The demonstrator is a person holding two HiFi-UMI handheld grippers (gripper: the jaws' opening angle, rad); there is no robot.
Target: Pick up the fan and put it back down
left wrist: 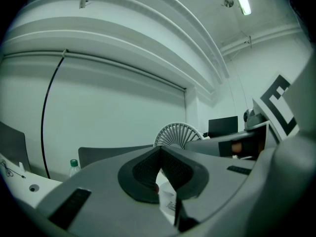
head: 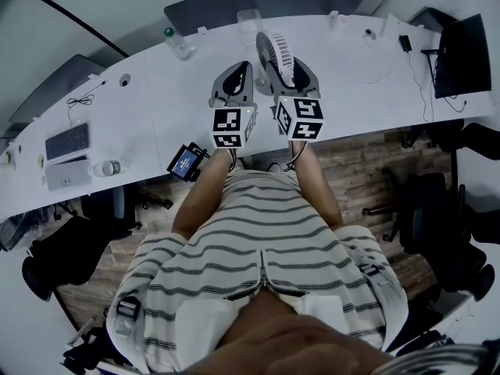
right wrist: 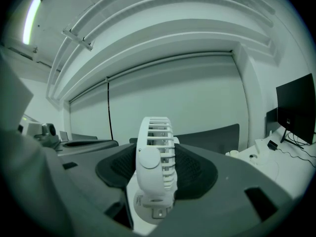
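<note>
With the right gripper clamped on the fan at the middle of the worktop and the left gripper closed empty beside it, I'd keep the fan upright and move slowly.

- fan between the right gripper jaws, mid desk
- left gripper just left of right gripper
- bottle behind-left of fan, on desk
- keyboard far left, monitor far right

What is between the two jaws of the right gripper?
The white fan, upright; the right gripper is closed on its sides. The right gripper view shows this.
</note>
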